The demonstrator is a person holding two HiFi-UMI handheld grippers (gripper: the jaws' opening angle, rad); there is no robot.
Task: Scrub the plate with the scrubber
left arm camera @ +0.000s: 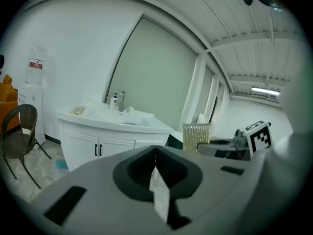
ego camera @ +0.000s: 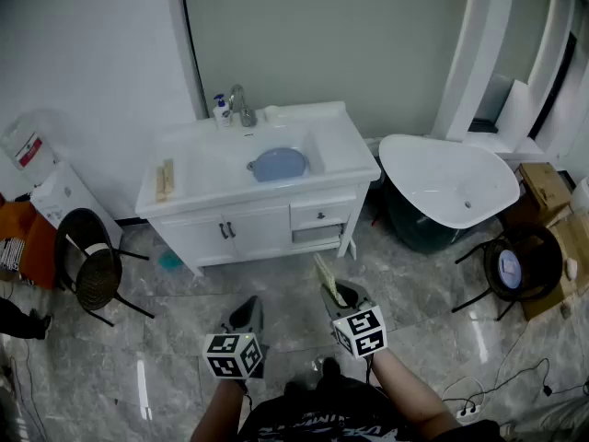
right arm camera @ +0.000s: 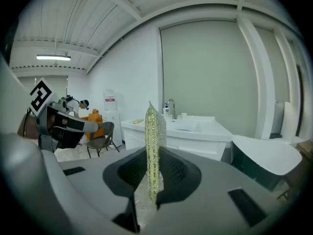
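Note:
A blue plate (ego camera: 279, 164) lies in the basin of the white sink cabinet (ego camera: 340, 155) across the room. My right gripper (ego camera: 333, 295) is shut on a thin glittery yellow-green scrubber (right arm camera: 152, 151), which stands on edge between its jaws; the scrubber (left arm camera: 196, 137) also shows in the left gripper view. My left gripper (ego camera: 248, 316) is shut with nothing in it, held beside the right one, and both point toward the sink from well short of it. The sink cabinet (left arm camera: 115, 126) sits left of centre in the left gripper view.
A faucet (ego camera: 242, 107) and soap bottle (ego camera: 221, 110) stand at the sink's back edge, a wooden brush (ego camera: 165, 179) on its left. A white bathtub (ego camera: 451, 184) sits to the right, a dark chair (ego camera: 92, 270) and water dispenser (ego camera: 57, 191) to the left, boxes (ego camera: 545, 187) at far right.

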